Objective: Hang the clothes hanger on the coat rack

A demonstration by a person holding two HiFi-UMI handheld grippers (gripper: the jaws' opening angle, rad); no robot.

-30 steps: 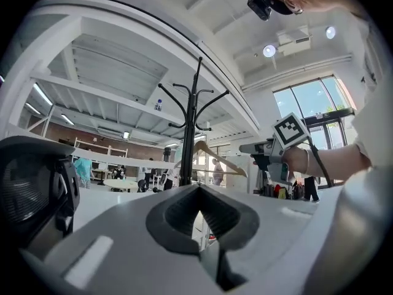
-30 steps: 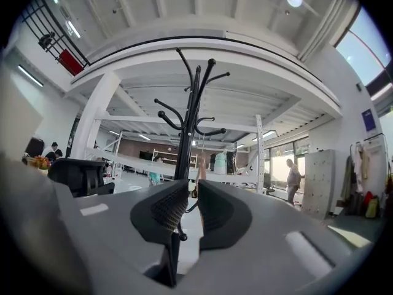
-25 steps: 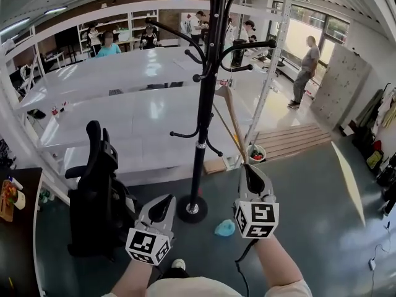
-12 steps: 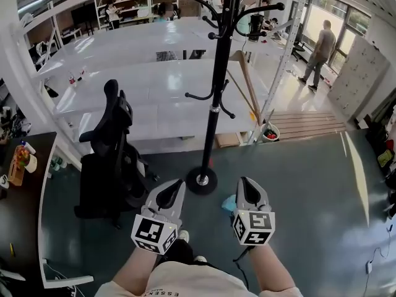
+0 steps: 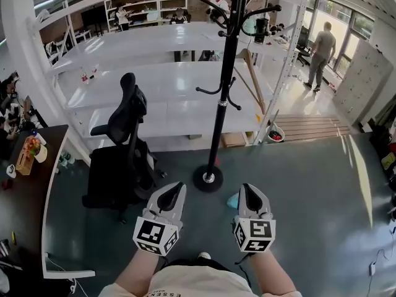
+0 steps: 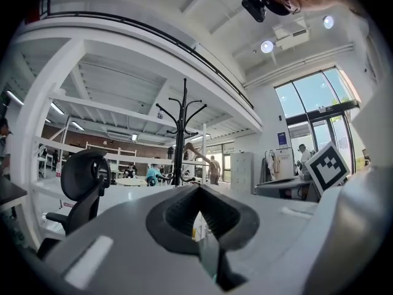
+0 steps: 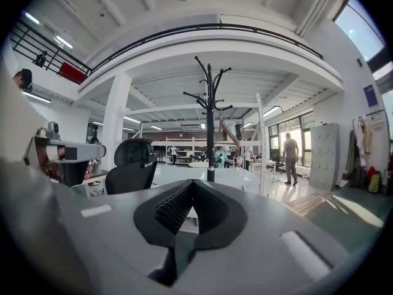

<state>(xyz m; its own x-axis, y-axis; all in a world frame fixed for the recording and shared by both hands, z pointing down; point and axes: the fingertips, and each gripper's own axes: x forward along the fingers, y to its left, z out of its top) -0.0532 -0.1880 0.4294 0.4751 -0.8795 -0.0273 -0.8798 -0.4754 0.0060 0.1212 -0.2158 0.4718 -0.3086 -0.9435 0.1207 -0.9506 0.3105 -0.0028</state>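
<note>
The left gripper (image 5: 179, 185) and right gripper (image 5: 247, 187) are both clenched on nothing, side by side. The rack (image 5: 226, 73) stands at their twelve o'clock. The hanger (image 5: 249, 55) hangs from it, at about one o'clock.

Coat rack (image 5: 218, 129) top cut off by upper edge; hanger (image 5: 254, 82) hook indistinct.

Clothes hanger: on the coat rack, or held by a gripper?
On the rack. The wooden clothes hanger hangs from the coat rack beside its pole; the left gripper and right gripper are shut, empty.
</note>
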